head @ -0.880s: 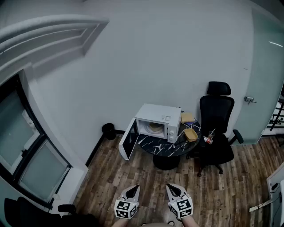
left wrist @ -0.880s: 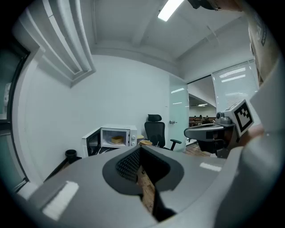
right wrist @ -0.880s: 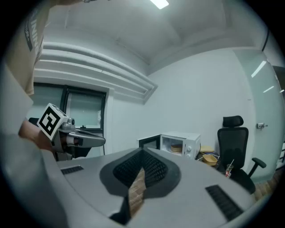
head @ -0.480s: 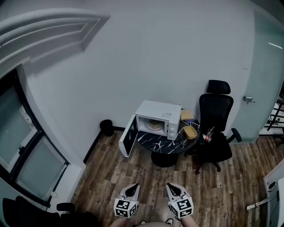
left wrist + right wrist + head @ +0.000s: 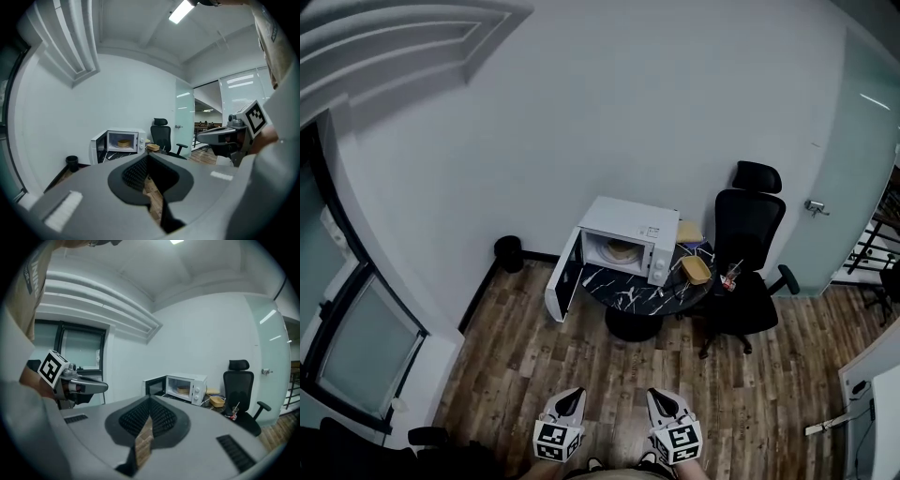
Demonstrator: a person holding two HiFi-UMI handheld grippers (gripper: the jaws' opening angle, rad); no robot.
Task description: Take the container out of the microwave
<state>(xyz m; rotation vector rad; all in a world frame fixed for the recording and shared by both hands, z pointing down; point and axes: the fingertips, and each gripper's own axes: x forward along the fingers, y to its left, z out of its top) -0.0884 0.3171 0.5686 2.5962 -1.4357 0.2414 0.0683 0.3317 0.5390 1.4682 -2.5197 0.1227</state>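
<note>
Bin [image 5: 71,160] beside microwave [image 5: 123,142] shows in left gripper view, not right.

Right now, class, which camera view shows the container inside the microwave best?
The left gripper view: it looks almost straight into the open microwave at the tan container. The right gripper view shows it from an angle; the head view gives only a small pale patch, seen from above.

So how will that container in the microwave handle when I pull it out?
The container looks low and wide, so it probably won't tip. It resembles the tan tray on the table, so likely light, maybe flexible. Contents can't be seen from here; keep it level.
</note>
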